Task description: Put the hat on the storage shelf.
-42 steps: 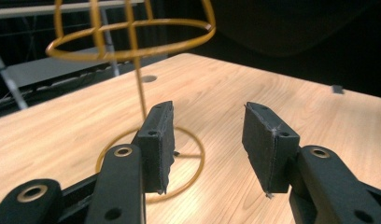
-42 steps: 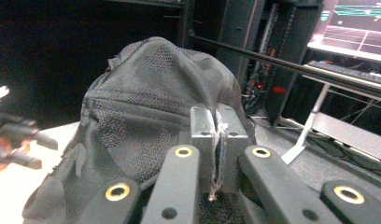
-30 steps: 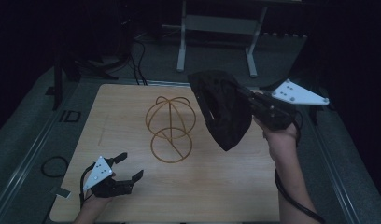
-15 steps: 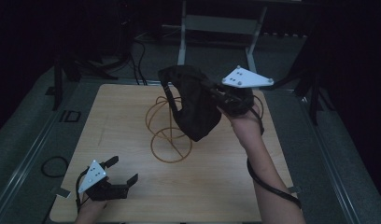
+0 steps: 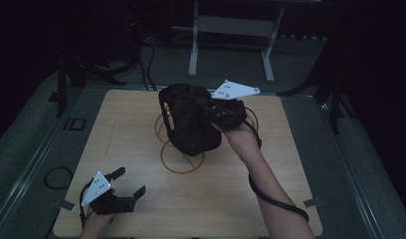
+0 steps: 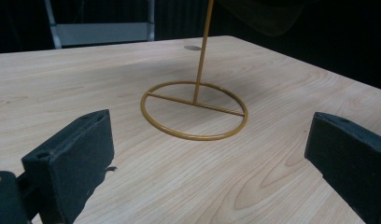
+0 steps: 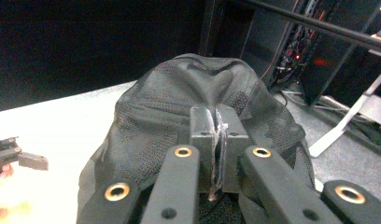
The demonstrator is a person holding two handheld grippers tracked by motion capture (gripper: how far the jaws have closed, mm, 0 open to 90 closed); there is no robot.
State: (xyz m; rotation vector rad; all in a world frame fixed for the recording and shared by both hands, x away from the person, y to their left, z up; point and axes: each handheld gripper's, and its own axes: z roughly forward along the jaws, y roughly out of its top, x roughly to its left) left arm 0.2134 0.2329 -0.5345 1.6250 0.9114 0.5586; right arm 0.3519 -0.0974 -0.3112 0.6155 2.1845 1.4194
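Observation:
A black mesh cap [image 5: 190,121] hangs over the top of a gold wire stand [image 5: 182,158] in the middle of the table. My right gripper [image 5: 213,110] is shut on the cap's fabric; in the right gripper view the jaws pinch the mesh cap [image 7: 179,116] between them. The stand's ring base [image 6: 194,110] and upright rod lie ahead of my left gripper [image 6: 207,154], whose jaws stand wide apart with nothing between them. In the high view the left gripper [image 5: 127,183] rests near the table's front left corner.
The wooden table [image 5: 300,164] sits on a dark mat. A metal frame [image 5: 231,30] stands beyond the far edge. A cable loops around the right forearm [image 5: 270,199]. Dark tape marks [image 5: 311,202] lie near the front corners.
My right gripper carried the cap leftward from the table's right side until it hangs over the stand. The left gripper shifted slightly near the front left corner.

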